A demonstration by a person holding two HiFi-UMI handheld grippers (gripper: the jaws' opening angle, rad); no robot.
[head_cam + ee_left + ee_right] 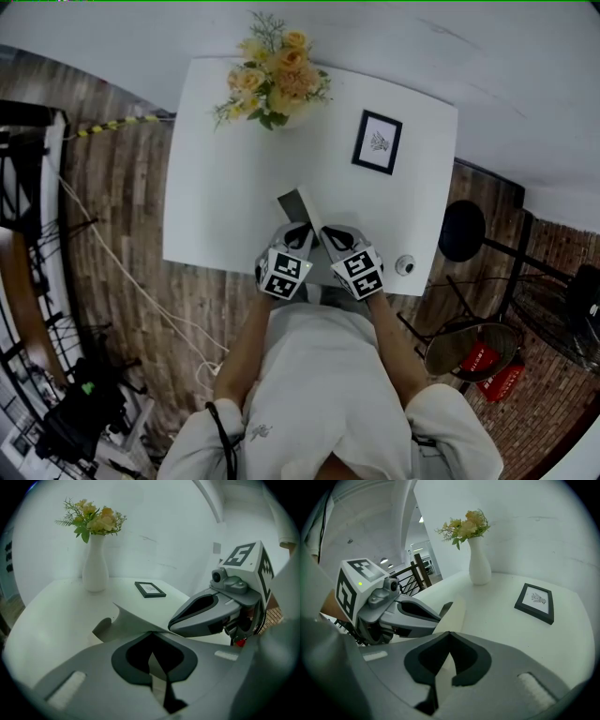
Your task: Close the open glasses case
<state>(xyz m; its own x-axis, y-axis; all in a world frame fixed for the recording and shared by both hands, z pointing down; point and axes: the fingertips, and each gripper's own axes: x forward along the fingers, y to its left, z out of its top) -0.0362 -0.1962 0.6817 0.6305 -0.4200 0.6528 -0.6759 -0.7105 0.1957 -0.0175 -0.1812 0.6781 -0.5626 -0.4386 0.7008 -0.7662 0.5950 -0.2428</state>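
Nearest me, the left gripper [150, 632] and right gripper [449, 633] sit tip to tip, each with its fingers pressed together on the thin, stiff flap of the glasses case [294, 208], seemingly to fold it shut. The case stands open near the smooth white bench's [211, 206] near edge. A slim white vase [95, 569] and a black frame [535, 603] lie beyond.

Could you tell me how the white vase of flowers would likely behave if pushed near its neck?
The vase is tall and slim with a narrow neck, so it would probably tip rather than slide. Its smooth white surface looks hard, so likely slippery and breakable. The flowers may add top weight.
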